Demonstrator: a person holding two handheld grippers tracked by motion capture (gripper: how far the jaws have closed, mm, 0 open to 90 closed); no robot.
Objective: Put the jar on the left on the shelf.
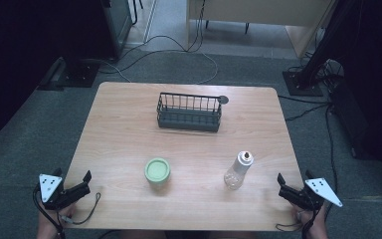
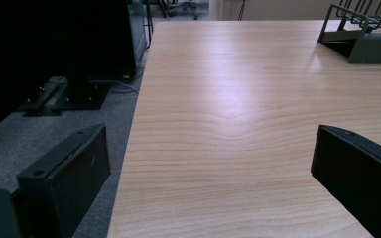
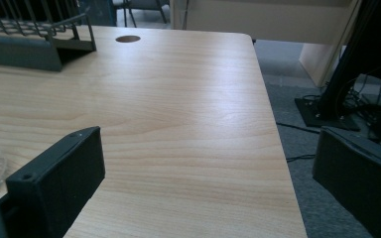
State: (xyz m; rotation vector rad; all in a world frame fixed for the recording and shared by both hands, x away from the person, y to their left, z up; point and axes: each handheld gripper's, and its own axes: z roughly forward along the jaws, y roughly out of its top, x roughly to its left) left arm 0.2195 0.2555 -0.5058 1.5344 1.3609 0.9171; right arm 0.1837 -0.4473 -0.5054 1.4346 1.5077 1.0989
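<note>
I judge that the work has not really started, because both tools wait at the near corners of the wooden table (image 1: 129, 124) and nothing is picked up. My left gripper (image 1: 74, 186) has its jaws spread wide; in the left gripper view I see bare table top between them and no object. My right gripper (image 1: 291, 186) is also spread wide and empty, with one jaw over the table and the other past its side edge. The things nearest to my tools are the small clear bottle (image 1: 238, 171), which stands upright ahead and to the inner side of the right gripper, near but not touching, and the round green-lidded jar (image 1: 157, 172), which stands ahead and to the inner side of the left gripper, a bit further off. The dark wire basket (image 1: 189, 111) sits well ahead of both grippers, near the far edge, and it looks empty as far as I can see. So, in my opinion, everything is still left: to reach each object, to close on it, and probably to bring it into the basket.
</note>
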